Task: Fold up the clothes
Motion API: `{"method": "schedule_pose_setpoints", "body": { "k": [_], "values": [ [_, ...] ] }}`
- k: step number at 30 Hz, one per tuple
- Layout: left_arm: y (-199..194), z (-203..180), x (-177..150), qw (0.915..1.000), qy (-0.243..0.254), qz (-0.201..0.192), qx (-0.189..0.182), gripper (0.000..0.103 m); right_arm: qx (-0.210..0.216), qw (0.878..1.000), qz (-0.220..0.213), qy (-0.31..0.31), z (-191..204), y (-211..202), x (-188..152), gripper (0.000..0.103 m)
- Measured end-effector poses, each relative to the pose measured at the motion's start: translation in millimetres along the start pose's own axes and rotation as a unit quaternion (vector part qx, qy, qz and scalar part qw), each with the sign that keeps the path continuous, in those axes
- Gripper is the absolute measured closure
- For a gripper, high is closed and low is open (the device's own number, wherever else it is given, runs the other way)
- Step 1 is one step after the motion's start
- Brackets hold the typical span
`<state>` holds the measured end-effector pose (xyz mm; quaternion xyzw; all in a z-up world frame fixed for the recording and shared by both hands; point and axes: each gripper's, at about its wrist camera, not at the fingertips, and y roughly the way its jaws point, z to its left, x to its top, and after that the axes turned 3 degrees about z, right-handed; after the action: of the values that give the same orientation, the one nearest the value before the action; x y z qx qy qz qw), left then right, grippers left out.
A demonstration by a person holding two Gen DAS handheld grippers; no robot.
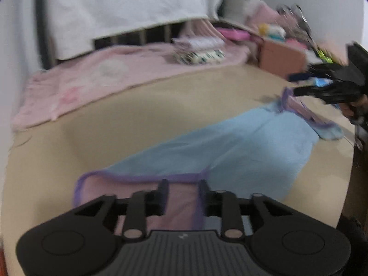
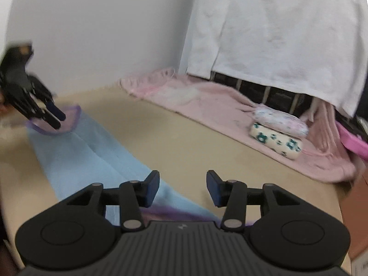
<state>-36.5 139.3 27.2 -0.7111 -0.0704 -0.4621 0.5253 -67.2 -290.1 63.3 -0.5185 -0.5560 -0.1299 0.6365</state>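
A light blue garment (image 1: 230, 151) with purple trim and pink lining lies stretched across the beige surface (image 1: 142, 119). My left gripper (image 1: 182, 186) is open, its fingers over the garment's near purple-edged end. In the right wrist view the garment (image 2: 76, 156) runs from my open right gripper (image 2: 182, 187) to the left gripper (image 2: 57, 118) at the far end. The right gripper (image 1: 296, 84) shows in the left wrist view, just above the garment's other trimmed end. Neither holds cloth, as far as I can see.
A pink blanket (image 1: 87, 78) lies along the back edge. Two folded garments (image 2: 279, 131) are stacked on it. A white cloth (image 2: 287, 30) hangs over a rail behind. A box and clutter (image 1: 280, 53) stand at the far right.
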Motion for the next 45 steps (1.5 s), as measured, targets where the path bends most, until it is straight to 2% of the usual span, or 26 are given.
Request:
{"method": "schedule_pose_setpoints", "body": {
  "k": [2,5,8,9,10,11,12,14,16,18,20,21,23,24,26,27,30,33,35,36,39,42,43,44,45],
  "values": [
    [-12.8,-1.8,-11.7,0.9997,-0.016,-0.018,-0.004,0.067,0.031,0.999,0.01,0.018,-11.5,-30.9,-19.5,0.057],
    [-22.2,-8.2,-24.6,0.9987,-0.026,-0.042,-0.009,0.052,0.067,0.997,0.043,0.023,-10.6,-64.3,-49.2,0.056],
    [-16.5,-16.0,-30.1,0.9984,-0.019,-0.052,0.01,0.051,0.079,0.994,0.074,0.022,-1.5,-70.2,-71.4,0.058],
    [-13.1,-16.8,-30.6,0.9985,-0.023,-0.047,0.016,0.052,0.082,0.993,0.082,0.023,-0.2,-67.7,-75.9,0.061],
    [-9.4,-17.2,-30.9,0.9986,-0.027,-0.04,0.021,0.053,0.084,0.992,0.091,0.024,1.1,-65.1,-80.4,0.087],
    [-7.1,-17.1,-31.8,0.9985,-0.026,-0.036,0.031,0.053,0.076,0.993,0.091,0.016,-1.2,-61.5,-79.4,0.102],
    [-5.0,-16.8,-32.8,0.9984,-0.025,-0.032,0.041,0.057,0.068,0.993,0.091,0.008,-3.7,-57.9,-78.3,0.102],
    [-2.0,-16.2,-33.3,0.9978,-0.027,-0.025,0.056,0.056,0.062,0.996,0.057,0.033,-21.6,-59.9,-68.1,0.102],
    [-0.7,-16.6,-31.0,0.997,-0.033,-0.018,0.068,0.056,0.012,0.998,0.058,0.029,-36.3,-49.5,-60.2,0.101],
    [0.2,-18.4,-29.0,0.9963,-0.033,-0.012,0.078,0.056,-0.04,0.996,0.076,0.026,-50.4,-33.5,-55.5,0.091],
    [0.4,-20.1,-28.7,0.9957,-0.031,-0.013,0.087,0.054,-0.091,0.991,0.102,0.006,-49.0,-19.8,-55.1,0.075],
    [-0.5,-20.0,-28.4,0.9951,-0.036,-0.01,0.091,0.054,-0.124,0.987,0.106,-0.008,-44.5,-17.8,-55.9,0.074],
    [-3.7,-21.3,-25.8,0.9943,-0.043,-0.011,0.096,0.054,-0.14,0.986,0.086,-0.017,-35.9,-25.1,-56.2,0.074],
    [-6.4,-23.0,-23.3,0.9942,-0.045,-0.016,0.097,0.056,-0.124,0.99,0.064,-0.006,-33.6,-33.7,-57.1,0.074],
    [-11.8,-26.6,-18.4,0.9937,-0.048,-0.026,0.098,0.056,-0.045,0.998,0.032,0.029,-29.3,-46.0,-57.4,0.074],
    [-14.2,-30.9,-12.8,0.9944,-0.046,-0.038,0.087,0.055,-0.022,0.998,0.031,0.039,-27.2,-44.7,-59.4,0.074],
    [-10.5,-45.5,5.7,0.9956,-0.04,-0.052,0.067,0.054,-0.029,0.995,0.088,0.032,-22.0,-17.1,-65.9,0.074],
    [-4.0,-63.9,24.5,0.9956,-0.033,-0.052,0.07,0.051,-0.006,0.997,0.074,0.032,-38.1,-27.1,-63.3,0.074],
    [6.4,-75.8,38.5,0.9963,-0.049,-0.051,0.048,0.048,-0.001,0.999,0.042,0.026,-59.0,-32.9,-47.0,0.066],
    [14.6,-83.5,45.2,0.9972,-0.05,-0.046,0.032,0.047,0.01,0.999,0.041,0.031,-70.4,-28.3,-39.9,0.064],
    [39.9,-109.6,64.0,0.9989,-0.022,-0.042,-0.002,0.048,0.049,0.994,0.088,0.03,-104.9,15.3,-21.1,0.062],
    [59.1,-124.5,74.9,0.9993,-0.02,-0.03,-0.014,0.048,0.089,0.986,0.129,0.048,-129.7,51.7,-16.6,0.059],
    [64.5,-126.5,77.1,0.9992,-0.026,-0.024,-0.02,0.048,0.106,0.982,0.142,0.06,-135.6,60.8,-18.6,0.066],
    [69.9,-128.6,79.3,0.999,-0.032,-0.018,-0.025,0.048,0.123,0.978,0.155,0.072,-141.4,69.6,-20.7,0.088],
    [74.3,-128.6,79.2,0.999,-0.034,-0.013,-0.025,0.048,0.14,0.976,0.155,0.06,-139.7,68.8,-20.7,0.096]
  ]
}}
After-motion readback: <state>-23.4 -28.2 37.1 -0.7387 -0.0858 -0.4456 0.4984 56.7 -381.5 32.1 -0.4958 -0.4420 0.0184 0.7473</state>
